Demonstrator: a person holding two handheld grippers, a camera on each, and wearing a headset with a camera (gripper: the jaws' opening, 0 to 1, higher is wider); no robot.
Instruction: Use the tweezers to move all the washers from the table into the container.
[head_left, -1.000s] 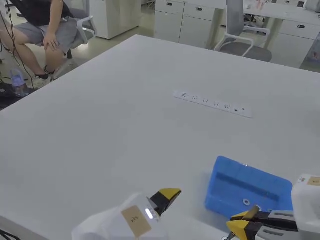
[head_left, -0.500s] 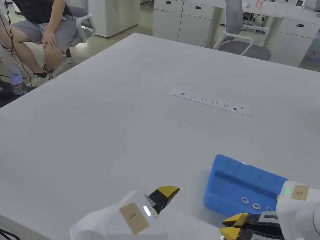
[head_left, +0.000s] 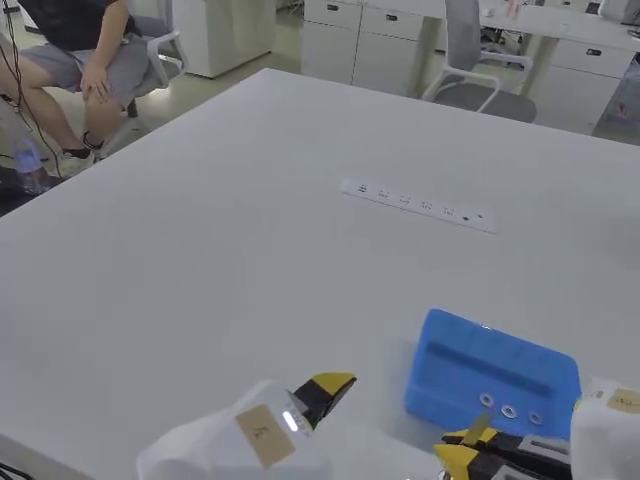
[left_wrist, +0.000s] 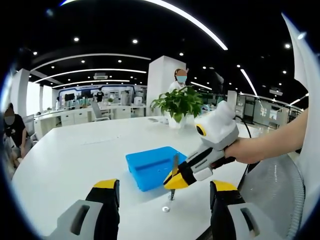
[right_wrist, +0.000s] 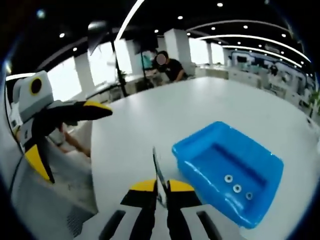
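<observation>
Head view showed the table (head_left: 250, 260) with the blue container (head_left: 490, 335) at near right, three washers (head_left: 508, 411) inside. The left gripper (left_wrist: 164, 186) gaped; the right gripper (right_wrist: 160, 189) pinched the tweezers (right_wrist: 156, 165) above a loose washer (left_wrist: 165, 209), likely light and slippery, best nipped across its rim.

Table (head_left: 200, 260) open, pwr strip (head_left: 418, 205) mid, container (head_left: 470, 345) front-rt

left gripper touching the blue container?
Apart. Head view shows bare table between the left gripper and the blue container; the left gripper view has the container ahead of its open jaws.
</observation>
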